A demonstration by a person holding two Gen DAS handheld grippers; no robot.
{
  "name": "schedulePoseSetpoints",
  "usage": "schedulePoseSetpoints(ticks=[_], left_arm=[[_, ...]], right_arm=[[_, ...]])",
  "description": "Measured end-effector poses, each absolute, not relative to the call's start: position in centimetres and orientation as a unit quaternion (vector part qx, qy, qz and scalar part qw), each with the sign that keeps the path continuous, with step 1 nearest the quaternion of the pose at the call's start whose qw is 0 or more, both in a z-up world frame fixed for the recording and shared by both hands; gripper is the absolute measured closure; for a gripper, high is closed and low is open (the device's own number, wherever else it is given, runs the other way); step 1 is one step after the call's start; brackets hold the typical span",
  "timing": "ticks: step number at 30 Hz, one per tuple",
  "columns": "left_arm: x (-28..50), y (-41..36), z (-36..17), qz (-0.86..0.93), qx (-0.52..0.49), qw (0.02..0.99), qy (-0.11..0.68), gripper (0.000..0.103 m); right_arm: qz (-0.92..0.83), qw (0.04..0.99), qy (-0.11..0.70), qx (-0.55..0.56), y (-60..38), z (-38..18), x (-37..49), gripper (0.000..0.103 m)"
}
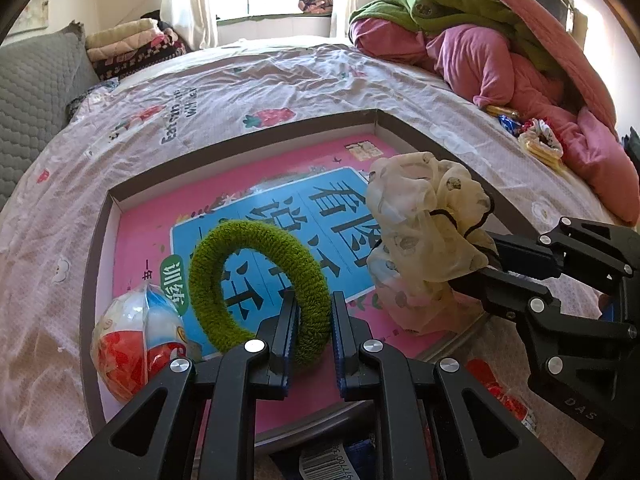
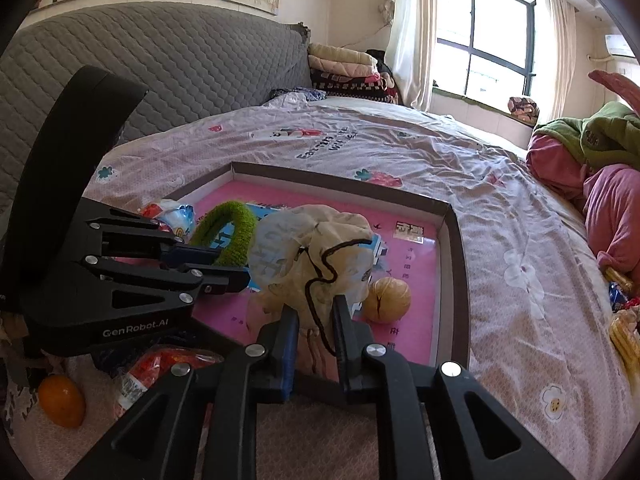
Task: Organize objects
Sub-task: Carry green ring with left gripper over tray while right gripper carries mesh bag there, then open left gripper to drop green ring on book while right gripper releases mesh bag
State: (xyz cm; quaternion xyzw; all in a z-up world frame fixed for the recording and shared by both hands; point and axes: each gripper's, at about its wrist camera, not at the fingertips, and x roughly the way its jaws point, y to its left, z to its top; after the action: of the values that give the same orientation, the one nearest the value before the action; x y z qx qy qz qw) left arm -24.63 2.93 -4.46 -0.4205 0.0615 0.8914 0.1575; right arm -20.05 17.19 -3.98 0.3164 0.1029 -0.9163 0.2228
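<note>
A shallow box lid with a pink printed floor lies on the bed; it also shows in the right wrist view. My left gripper is shut on a fuzzy green hair ring, held upright over the box's near side. My right gripper is shut on a cream gauzy scrunchie with a black elastic, held over the box. In the left wrist view the right gripper holds the scrunchie at the right. A peeled orange lies in the box.
A snack packet lies in the box's near-left corner. An orange and a red packet lie on the bed outside the box. Piled pink and green bedding and small wrapped items lie far right. A grey headboard stands at left.
</note>
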Motion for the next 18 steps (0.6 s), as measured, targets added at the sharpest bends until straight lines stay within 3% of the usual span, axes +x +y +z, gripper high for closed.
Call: schedulePoseSetpoints(ticks=[18], left_arm=[[-24.7, 2.7, -4.7, 0.888, -0.427, 0.16, 0.058, 0.087]], right_arm=[[-0.915, 0.21, 0.072, 0.336, 18.7, -4.0, -20.1, 0.068]])
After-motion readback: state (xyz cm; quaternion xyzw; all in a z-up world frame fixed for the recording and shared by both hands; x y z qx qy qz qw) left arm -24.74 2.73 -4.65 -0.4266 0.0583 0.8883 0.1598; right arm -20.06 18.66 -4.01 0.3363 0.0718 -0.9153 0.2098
